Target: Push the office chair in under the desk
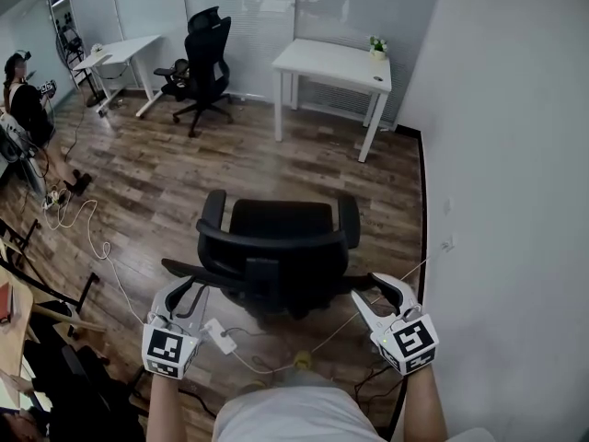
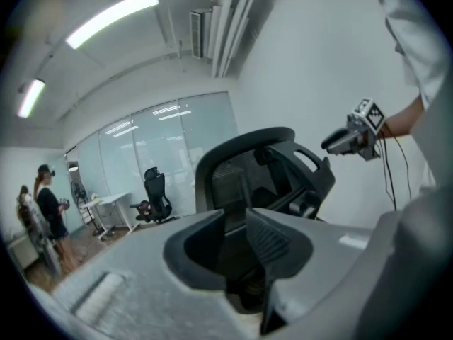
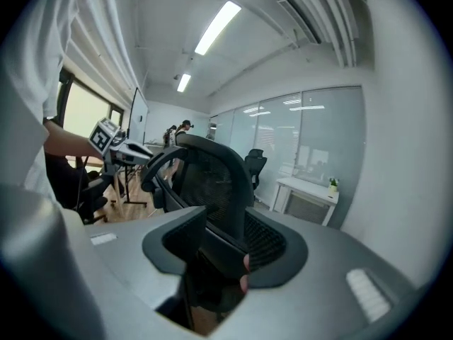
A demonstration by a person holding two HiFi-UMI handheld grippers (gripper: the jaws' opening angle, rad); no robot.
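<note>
Left gripper (image 1: pixel 187 291) is clamped on the left end of the back frame of the office chair (image 1: pixel 276 233), with the jaws closed down on a thin dark bar. The chair sits about mid-floor with its back toward me, well apart from the white desk (image 1: pixel 331 63) at the floor's far right corner. Right gripper (image 1: pixel 382 288) is clamped on the right end of that frame, jaws a bit wider round a thicker piece.

My take on handling: it's a bulky chair on casters, so it should roll easy but swivel off line if 1 side gets more push. The mesh is soft and the frame is stiff, so those 2 frame ends are the sane spots to hold.

Around it:
- a person (image 1: pixel 23 99) at the floor's left edge
- white cables (image 1: pixel 103 251) trailing in toward the chair
- a plug block (image 1: pixel 221 336) just beside the near casters
- a 2nd desk (image 1: pixel 120 52) and 2nd chair (image 1: pixel 207 58) at the far left corner
- a plant pot (image 1: pixel 377 49) on the target desk
- the wall (image 1: pixel 506 155) close on the right

I see nothing lying on the floor (image 1: pixel 304 159) between chair and desk. I'd guess the cords by the casters are the main snag risk.
</note>
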